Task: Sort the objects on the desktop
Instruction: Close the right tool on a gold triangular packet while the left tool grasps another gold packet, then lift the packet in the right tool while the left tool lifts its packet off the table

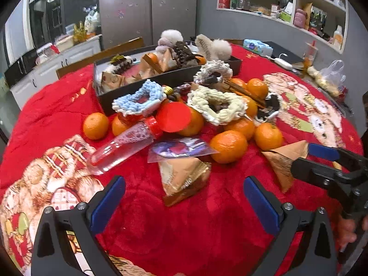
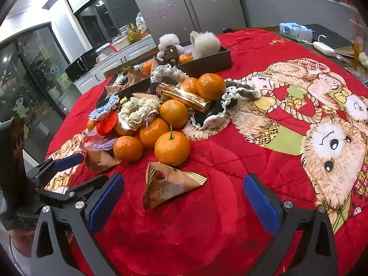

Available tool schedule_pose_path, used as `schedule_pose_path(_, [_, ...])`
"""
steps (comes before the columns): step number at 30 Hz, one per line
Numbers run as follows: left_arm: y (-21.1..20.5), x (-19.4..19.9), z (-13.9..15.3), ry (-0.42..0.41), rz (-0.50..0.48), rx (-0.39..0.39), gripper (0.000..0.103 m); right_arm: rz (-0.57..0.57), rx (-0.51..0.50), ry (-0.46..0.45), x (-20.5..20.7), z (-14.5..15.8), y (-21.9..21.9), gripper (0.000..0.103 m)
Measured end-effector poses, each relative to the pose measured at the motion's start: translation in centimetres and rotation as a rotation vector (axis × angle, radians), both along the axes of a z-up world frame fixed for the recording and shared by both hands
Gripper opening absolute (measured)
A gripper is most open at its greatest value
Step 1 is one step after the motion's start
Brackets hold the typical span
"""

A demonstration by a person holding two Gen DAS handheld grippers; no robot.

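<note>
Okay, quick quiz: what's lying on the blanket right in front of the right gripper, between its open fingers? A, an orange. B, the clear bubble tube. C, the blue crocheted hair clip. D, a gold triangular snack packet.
D: in the right wrist view a gold triangular snack packet lies on the red blanket ahead of the open right gripper; the oranges sit farther back.

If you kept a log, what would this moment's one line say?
left gripper: open, facing gold packet | right gripper: open, facing second gold packet | both packets on red blanket, ungrasped
</note>
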State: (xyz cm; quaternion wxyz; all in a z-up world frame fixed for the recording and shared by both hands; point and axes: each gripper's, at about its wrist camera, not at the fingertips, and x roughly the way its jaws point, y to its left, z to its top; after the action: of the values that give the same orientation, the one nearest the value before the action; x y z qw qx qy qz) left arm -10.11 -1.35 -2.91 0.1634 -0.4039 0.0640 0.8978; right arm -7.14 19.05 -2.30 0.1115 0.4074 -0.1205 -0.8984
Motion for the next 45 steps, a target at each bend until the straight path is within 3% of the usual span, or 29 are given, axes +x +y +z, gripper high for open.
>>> schedule_pose_path(4, [0.1, -0.2, -0.4, -0.013, -0.01, 0.006, 0.102, 0.005, -0.006, 0.003, 0.1, -0.1, 0.0, 0.103])
schedule_pose_path(9, [-0.2, -0.4, -0.7, -0.028, 0.003, 0.029, 0.099, 0.005, -0.006, -0.012, 0.0, -0.4, 0.0, 0.095])
schedule_pose_path(15, [-0.3, -0.7, -1.2, -0.063, 0.002, 0.055, 0.078, 0.015, 0.001, -0.008, -0.1, -0.6, -0.2, 0.089])
schedule_pose_path(17, [-0.1, -0.6, -1.1, -0.057, -0.005, 0.049, 0.073, 0.024, 0.005, -0.005, -0.1, -0.6, -0.3, 0.08])
schedule_pose_path(22, [-0.2, -0.5, -1.0, -0.044, 0.004, 0.051, 0.045, 0.042, 0.016, -0.008, 0.0, -0.7, -0.8, 0.059])
schedule_pose_path(29, [-0.5, -0.2, -0.9, -0.038, 0.001, 0.082, 0.043, 0.067, 0.002, -0.001, 0.1, -0.6, -1.0, 0.042])
schedule_pose_path(45, [0.0, 2.1, 0.5, 0.019, -0.037, 0.096, 0.04, 0.098, 0.007, 0.028, 0.8, -0.1, -1.5, 0.025])
